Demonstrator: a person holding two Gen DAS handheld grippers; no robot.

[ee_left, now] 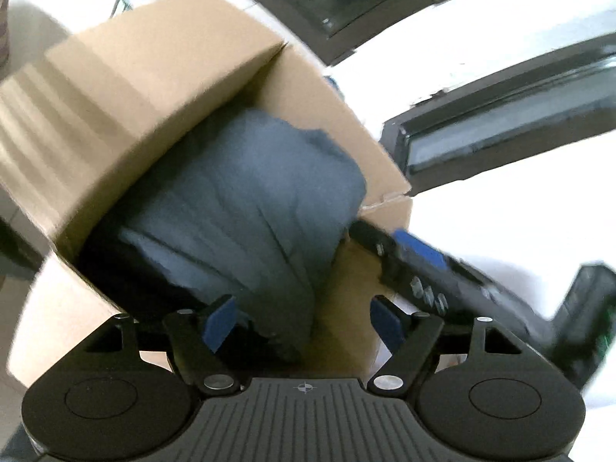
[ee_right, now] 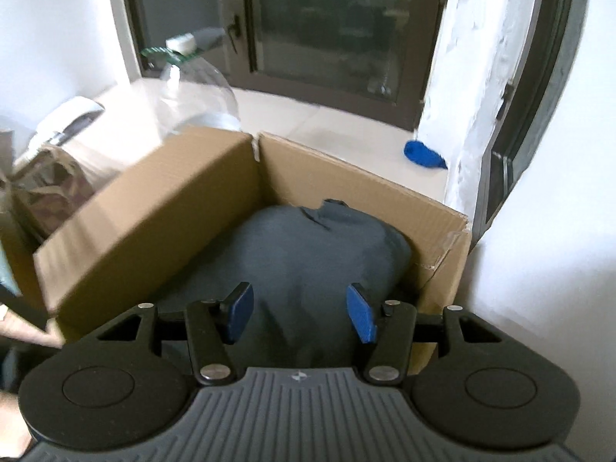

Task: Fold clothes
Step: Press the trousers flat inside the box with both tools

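A grey-blue folded garment (ee_right: 308, 265) lies bundled inside an open cardboard box (ee_right: 154, 208), filling the centre of both frames. In the right wrist view the right hand-held gripper (ee_right: 302, 315) sits at lower centre, its blue pads spread apart just over the cloth, grasping nothing. In the left wrist view, which is tilted and blurred, the left hand-held gripper (ee_left: 304, 321) is likewise released at lower centre, its left pad against the garment's (ee_left: 246, 200) near edge. The other gripper's black body enters from the right of that frame. A clear plastic bottle (ee_right: 196, 88) stands behind the box at upper left; a dark-framed window (ee_right: 327, 30) fills the top.
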